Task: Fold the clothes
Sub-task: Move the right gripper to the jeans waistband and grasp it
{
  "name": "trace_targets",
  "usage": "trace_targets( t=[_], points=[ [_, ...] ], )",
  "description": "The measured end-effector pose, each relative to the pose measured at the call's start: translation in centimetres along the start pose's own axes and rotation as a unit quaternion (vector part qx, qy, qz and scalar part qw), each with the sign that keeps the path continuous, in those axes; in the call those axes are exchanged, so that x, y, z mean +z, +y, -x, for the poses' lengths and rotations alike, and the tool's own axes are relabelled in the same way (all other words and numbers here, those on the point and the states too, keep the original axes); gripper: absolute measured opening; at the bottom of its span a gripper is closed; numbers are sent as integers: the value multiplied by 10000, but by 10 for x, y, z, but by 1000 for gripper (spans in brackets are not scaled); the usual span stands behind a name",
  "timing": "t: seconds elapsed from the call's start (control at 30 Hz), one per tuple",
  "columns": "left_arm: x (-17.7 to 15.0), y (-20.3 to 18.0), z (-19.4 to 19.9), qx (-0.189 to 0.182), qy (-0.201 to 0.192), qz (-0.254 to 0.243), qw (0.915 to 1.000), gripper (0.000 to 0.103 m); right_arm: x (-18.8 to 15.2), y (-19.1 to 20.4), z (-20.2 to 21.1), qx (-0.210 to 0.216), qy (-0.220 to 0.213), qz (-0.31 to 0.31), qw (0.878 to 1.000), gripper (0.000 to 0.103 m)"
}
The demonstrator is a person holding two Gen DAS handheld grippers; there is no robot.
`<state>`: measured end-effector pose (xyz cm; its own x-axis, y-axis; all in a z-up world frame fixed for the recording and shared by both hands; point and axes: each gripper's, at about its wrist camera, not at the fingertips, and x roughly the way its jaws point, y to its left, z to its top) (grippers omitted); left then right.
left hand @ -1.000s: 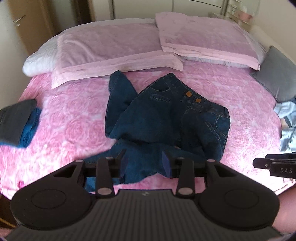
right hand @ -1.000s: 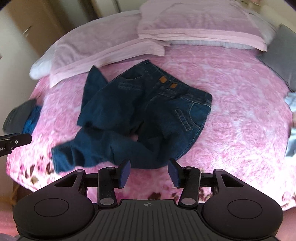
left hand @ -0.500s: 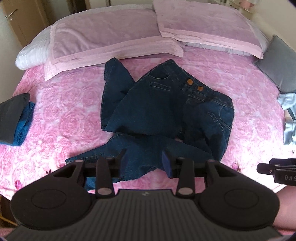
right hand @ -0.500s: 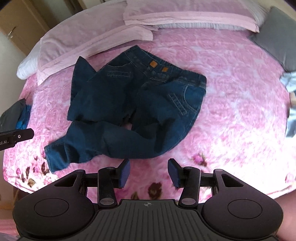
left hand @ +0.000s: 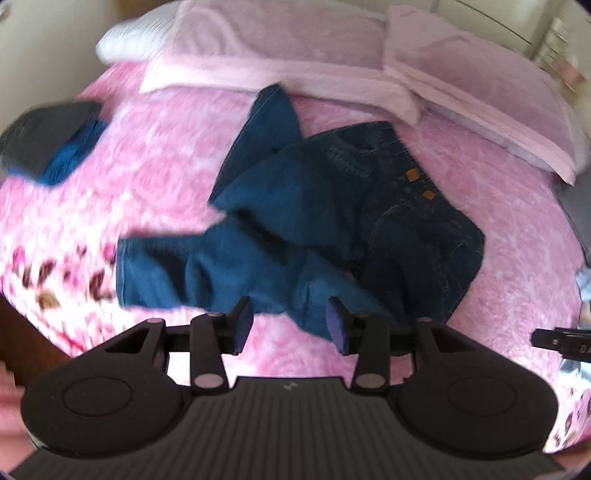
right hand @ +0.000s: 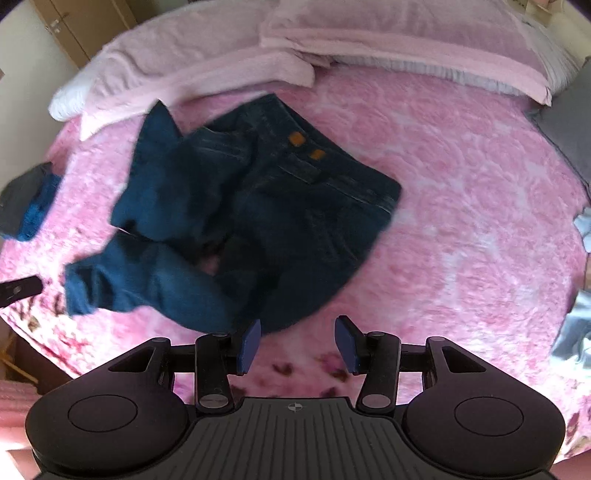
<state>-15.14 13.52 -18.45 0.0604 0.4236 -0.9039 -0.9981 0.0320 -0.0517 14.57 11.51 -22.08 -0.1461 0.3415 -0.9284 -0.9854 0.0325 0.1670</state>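
A pair of dark blue denim jeans (left hand: 332, 221) lies crumpled in the middle of the bed, on a pink bedspread (left hand: 155, 173) whose plush surface is worked in a raised rose pattern. The waistband sits toward the far right, with two small tan leather patches (right hand: 304, 146) and visible pocket stitching. One leg folds up toward the pillows as a pointed flap; the other runs out to the near left and ends in a wrinkled, paler cuff (right hand: 83, 284).

Two soft, pale pink pillows (right hand: 388, 33) with flat flanged edges lie across the far end of the bed. On the left edge rests a folded stack of dark grey and blue cloth (left hand: 51, 144). A grey cushion (right hand: 569, 136) shows at the far right, and some pale blue-grey fabric (right hand: 572, 332) at the right edge.

The left gripper (left hand: 290, 326) hangs just above the near edge of the jeans, its blue-padded fingers spread apart with nothing between them. The right gripper (right hand: 297, 345) is likewise spread wide and empty, over bare bedspread just near of the jeans' rounded lower fold. Both views are somewhat blurred, so fine seams are hard to read.
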Motion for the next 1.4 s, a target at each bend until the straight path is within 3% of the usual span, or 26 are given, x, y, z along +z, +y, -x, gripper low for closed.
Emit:
trace_targets(
  t=[0.2, 0.33, 0.57, 0.73, 1.07, 1.17, 1.4],
  points=[
    [-21, 29, -23, 430, 137, 716, 9964, 40, -2, -33, -25, 12, 289, 42, 9996, 48],
    [-34, 46, -49, 607, 244, 1112, 9916, 41, -5, -47, -45, 74, 229, -122, 9996, 48],
    [-55, 75, -110, 430, 465, 2128, 9751, 41, -12, -90, -94, 402, 183, -1072, 9933, 48],
    [-66, 97, -149, 473, 553, 2355, 9692, 41, -12, -125, -137, 293, 147, -1584, 9868, 49],
    [-73, 143, -190, 413, 518, 2688, 9609, 42, 15, -182, -196, 877, -771, -2463, 9621, 51],
    [-74, 155, -194, 328, 494, 2777, 9588, 42, 22, -191, -213, 1173, -980, -2664, 9517, 64],
    [-77, 185, -198, 19, 290, 3324, 9427, 44, 42, -209, -252, 1799, -1402, -3156, 9211, 67]
  ],
)
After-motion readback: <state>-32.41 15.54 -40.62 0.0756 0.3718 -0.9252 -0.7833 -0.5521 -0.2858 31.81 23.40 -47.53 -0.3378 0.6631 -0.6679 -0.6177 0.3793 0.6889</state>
